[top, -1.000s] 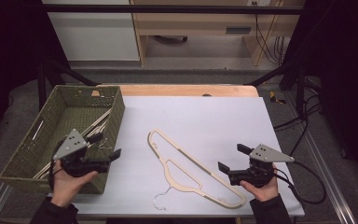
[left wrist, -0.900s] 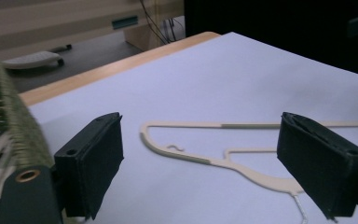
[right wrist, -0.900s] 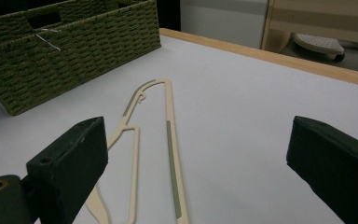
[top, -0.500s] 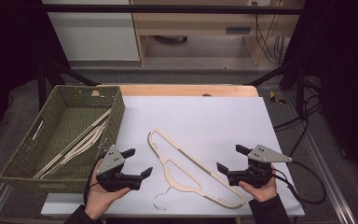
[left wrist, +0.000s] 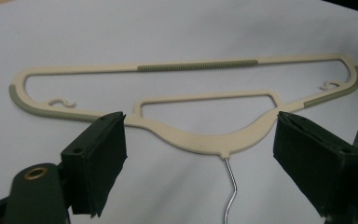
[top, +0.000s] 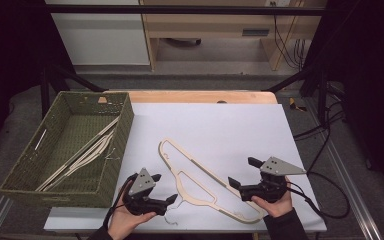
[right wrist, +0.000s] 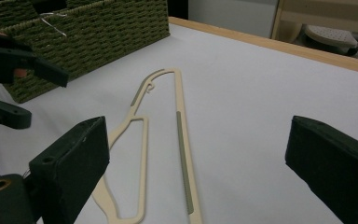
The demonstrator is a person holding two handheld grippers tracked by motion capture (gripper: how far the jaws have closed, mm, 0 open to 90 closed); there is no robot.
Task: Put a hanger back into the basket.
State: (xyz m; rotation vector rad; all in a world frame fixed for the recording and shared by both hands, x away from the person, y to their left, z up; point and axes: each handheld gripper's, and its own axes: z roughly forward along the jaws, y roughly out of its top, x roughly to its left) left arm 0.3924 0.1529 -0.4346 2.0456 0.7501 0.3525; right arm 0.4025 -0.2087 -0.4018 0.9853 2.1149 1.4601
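High view, cream hanger [top: 207,182] flat between left gripper [top: 165,189], right gripper [top: 240,173]

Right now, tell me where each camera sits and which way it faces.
High view: above the person's side, facing forward and down on the white table; both hands, left gripper, right gripper.
Left gripper view: on that gripper, facing the cream plastic hanger between open jaws.
Right gripper view: on that gripper, facing the green woven basket; open jaws, the left gripper farther off.
All three share the hanger.
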